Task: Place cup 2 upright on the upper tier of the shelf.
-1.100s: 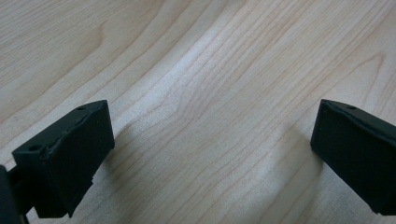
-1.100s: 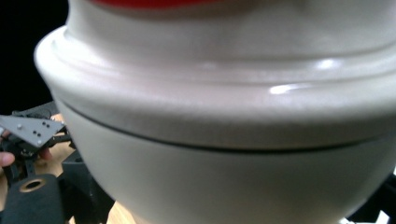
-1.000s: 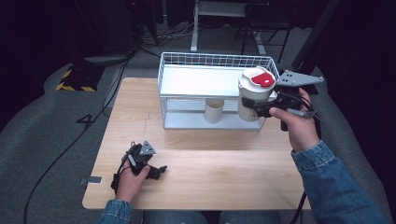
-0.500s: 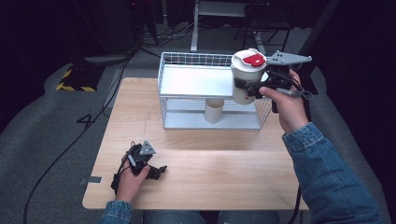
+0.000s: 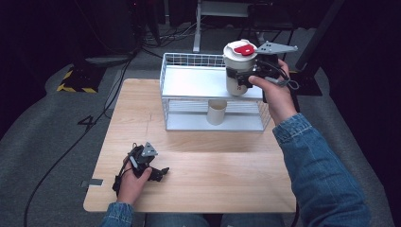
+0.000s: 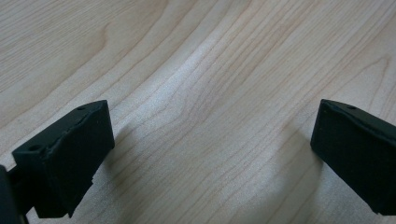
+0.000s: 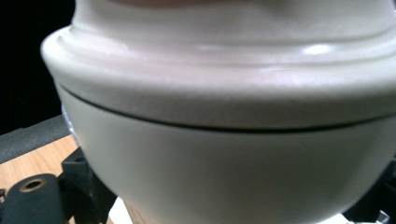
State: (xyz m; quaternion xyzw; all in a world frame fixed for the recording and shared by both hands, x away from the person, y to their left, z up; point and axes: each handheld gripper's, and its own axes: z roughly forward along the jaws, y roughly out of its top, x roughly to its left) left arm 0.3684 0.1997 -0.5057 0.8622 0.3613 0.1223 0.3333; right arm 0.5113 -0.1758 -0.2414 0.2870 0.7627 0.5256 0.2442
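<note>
A cream cup with a white lid and red tab (image 5: 239,71) hangs upright over the right end of the white wire rack's top shelf (image 5: 189,82), with my right gripper (image 5: 242,78) shut on its body. The cup's cream wall and lid rim (image 7: 224,116) press close in the right gripper view. A second, plain cream cup (image 5: 216,112) stands on the rack's lower shelf. My left gripper (image 5: 158,172) rests open on the wooden table (image 5: 198,165) at the front left, its black fingers (image 6: 65,158) wide apart over bare wood.
The rack stands at the table's back middle, with wire sides and two shelves. Beyond the table lie dark floor, cables and a yellow-black striped mat (image 5: 75,80). Bare wood spreads across the table's front and left.
My right gripper has carried the lidded cup up and leftward, from beside the rack's right end to above its top shelf. The left gripper has stayed put.
</note>
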